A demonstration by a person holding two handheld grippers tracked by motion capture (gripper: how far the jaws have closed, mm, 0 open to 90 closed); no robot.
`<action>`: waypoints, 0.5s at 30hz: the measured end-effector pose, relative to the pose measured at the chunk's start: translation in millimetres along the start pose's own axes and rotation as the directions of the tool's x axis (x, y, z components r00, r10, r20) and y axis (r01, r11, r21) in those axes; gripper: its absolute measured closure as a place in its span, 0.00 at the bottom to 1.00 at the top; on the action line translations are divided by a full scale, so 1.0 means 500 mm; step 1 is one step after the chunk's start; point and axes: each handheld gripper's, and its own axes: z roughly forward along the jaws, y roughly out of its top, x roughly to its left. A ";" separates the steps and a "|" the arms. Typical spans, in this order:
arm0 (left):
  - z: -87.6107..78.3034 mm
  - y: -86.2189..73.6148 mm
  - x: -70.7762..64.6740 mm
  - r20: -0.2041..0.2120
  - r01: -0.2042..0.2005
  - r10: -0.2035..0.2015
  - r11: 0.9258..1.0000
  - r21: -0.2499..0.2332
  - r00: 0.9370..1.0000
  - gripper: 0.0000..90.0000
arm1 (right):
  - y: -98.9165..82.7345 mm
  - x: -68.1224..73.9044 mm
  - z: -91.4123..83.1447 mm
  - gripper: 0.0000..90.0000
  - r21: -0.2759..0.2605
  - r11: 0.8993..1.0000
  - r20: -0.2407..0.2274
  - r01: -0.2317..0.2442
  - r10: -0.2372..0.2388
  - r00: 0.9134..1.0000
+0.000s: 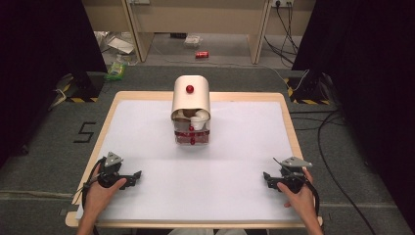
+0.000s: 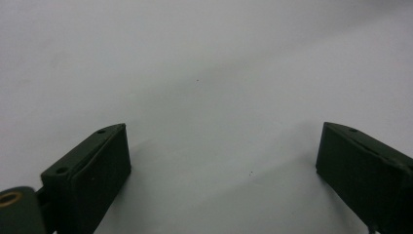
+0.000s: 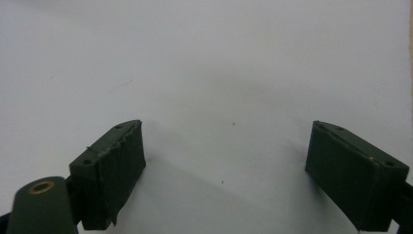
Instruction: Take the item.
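Observation:
A cream-coloured box with a rounded roll-top lid (image 1: 191, 97) and a red knob (image 1: 190, 89) stands at the middle back of the white table (image 1: 147, 142). Its lid is raised over a clear front; white and brown items and red pieces show inside (image 1: 192, 128). My left gripper (image 1: 138, 176) rests near the front left, held by a hand, pointing right. My right gripper (image 1: 265, 177) rests near the front right, pointing left. In the left gripper view the jaws of my left gripper (image 2: 221, 161) stand wide apart over bare white surface. My right gripper (image 3: 226, 161) is likewise open with nothing between its jaws.
The table has a wooden rim (image 1: 288, 122). Beyond it lie grey floor, a red can (image 1: 201, 55), cables (image 1: 328, 142) at the right and a wooden frame (image 1: 195, 24) at the back. Black curtains hang on both sides.

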 end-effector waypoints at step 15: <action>-0.011 0.012 -0.020 0.011 -0.013 0.013 0.999 -0.044 1.000 0.18 | 0.000 0.000 0.000 0.16 0.000 1.000 0.001 0.000 0.000 1.000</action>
